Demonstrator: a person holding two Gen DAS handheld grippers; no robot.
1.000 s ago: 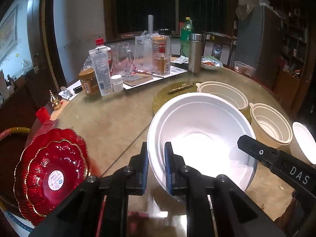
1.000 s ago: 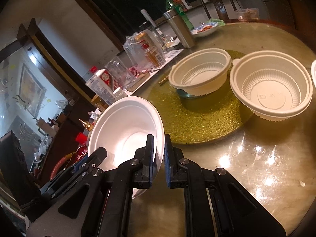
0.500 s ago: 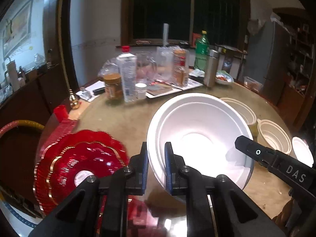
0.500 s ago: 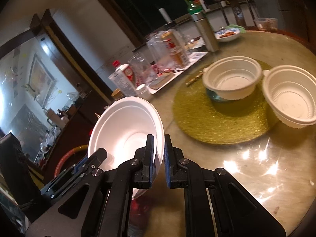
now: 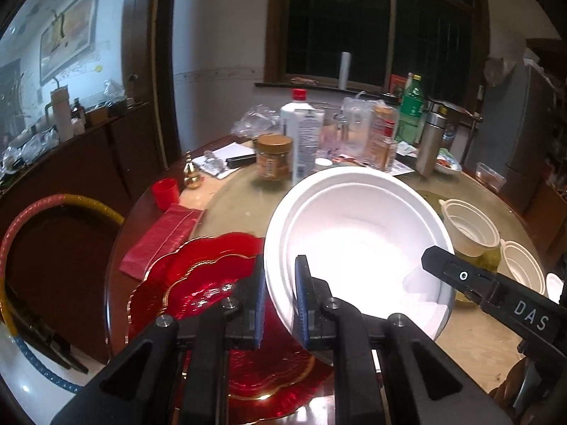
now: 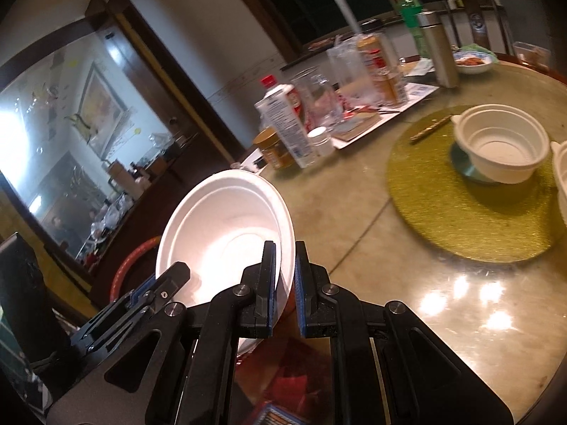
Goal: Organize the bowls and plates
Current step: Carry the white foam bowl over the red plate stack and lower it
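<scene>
A large white foam bowl (image 5: pixel 358 244) hangs tilted above the table, held by both grippers. My left gripper (image 5: pixel 280 294) is shut on its near-left rim. My right gripper (image 6: pixel 285 276) is shut on the opposite rim of the white bowl (image 6: pixel 226 233); its finger also shows in the left wrist view as the black bar marked DAS (image 5: pixel 496 294). Below and left of the bowl lies a stack of red scalloped plates (image 5: pixel 212 283) at the table's edge. Cream plastic bowls (image 5: pixel 467 226) (image 6: pixel 499 141) rest on and beside a gold round mat (image 6: pixel 471 205).
At the table's back stand bottles, a jar (image 5: pixel 274 157), a white carton (image 5: pixel 301 138), glasses and a steel flask (image 6: pixel 437 47). A red cup (image 5: pixel 164 193) and red packet (image 5: pixel 163 237) lie left. A chair back with a hoop (image 5: pixel 42 209) is beyond the table's left edge.
Both grippers have carried the white bowl leftward and a little up, from beside the gold mat to over the red plates. The grips have not changed.
</scene>
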